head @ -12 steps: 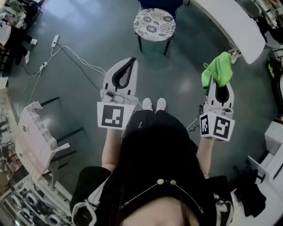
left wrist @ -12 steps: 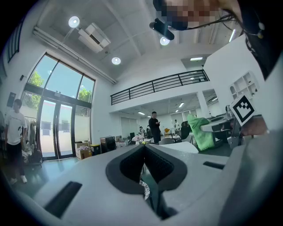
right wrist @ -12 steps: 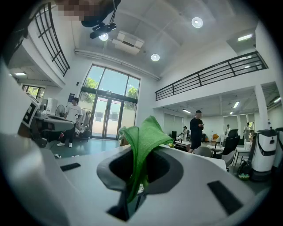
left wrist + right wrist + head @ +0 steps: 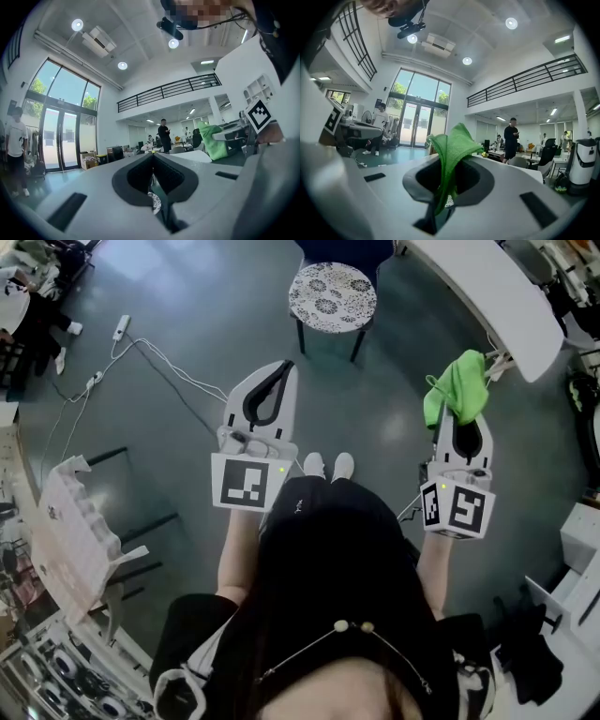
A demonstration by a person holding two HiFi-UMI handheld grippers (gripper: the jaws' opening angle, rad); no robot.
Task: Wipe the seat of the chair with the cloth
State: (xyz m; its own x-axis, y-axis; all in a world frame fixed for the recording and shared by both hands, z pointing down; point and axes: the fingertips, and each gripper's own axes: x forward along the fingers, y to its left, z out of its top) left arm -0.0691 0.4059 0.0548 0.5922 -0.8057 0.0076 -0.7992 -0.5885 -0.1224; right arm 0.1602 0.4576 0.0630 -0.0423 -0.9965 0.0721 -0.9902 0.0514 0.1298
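Note:
In the head view a round chair (image 4: 332,295) with a patterned white seat stands on the floor ahead. My right gripper (image 4: 458,400) is shut on a bright green cloth (image 4: 457,386), held in the air right of and short of the chair. The cloth (image 4: 451,152) sticks up from between the closed jaws in the right gripper view. My left gripper (image 4: 284,366) is shut with nothing in it, its tips just short of the chair. A bit of the patterned seat (image 4: 154,202) shows below the jaws in the left gripper view.
A long white table (image 4: 487,292) runs at the upper right. A power strip and white cables (image 4: 120,341) lie on the dark floor at left. A white rack (image 4: 73,535) stands at the left edge. Several people, one in black (image 4: 511,139), stand in the hall.
Both grippers have moved slightly forward and to the right; the chair sits slightly lower in the head view. The cloth stays clamped.

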